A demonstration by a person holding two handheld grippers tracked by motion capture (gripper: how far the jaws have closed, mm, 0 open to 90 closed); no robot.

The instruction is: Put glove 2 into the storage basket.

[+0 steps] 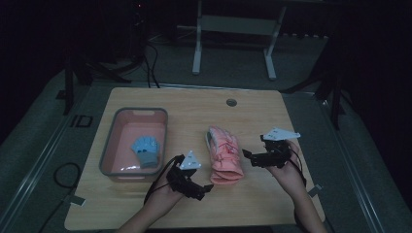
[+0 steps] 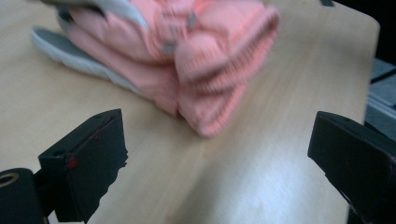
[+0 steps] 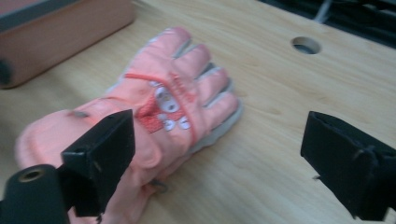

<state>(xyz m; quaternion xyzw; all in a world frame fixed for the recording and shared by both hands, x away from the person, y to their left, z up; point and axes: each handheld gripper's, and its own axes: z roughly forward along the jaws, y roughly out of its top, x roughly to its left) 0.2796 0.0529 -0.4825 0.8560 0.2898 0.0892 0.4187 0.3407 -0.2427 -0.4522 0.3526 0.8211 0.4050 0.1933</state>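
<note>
Both tongs wide beside pink glove (image 1: 224,155)

No readable text or labels anywhere.

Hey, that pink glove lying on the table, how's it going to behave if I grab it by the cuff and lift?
The pink glove looks padded and soft, so it will probably sag from the ribbed cuff rather than hold its shape. It seems light for its bulk. Lying flat on the table, it is unlikely to roll; the knit cuff should grip well.
</note>
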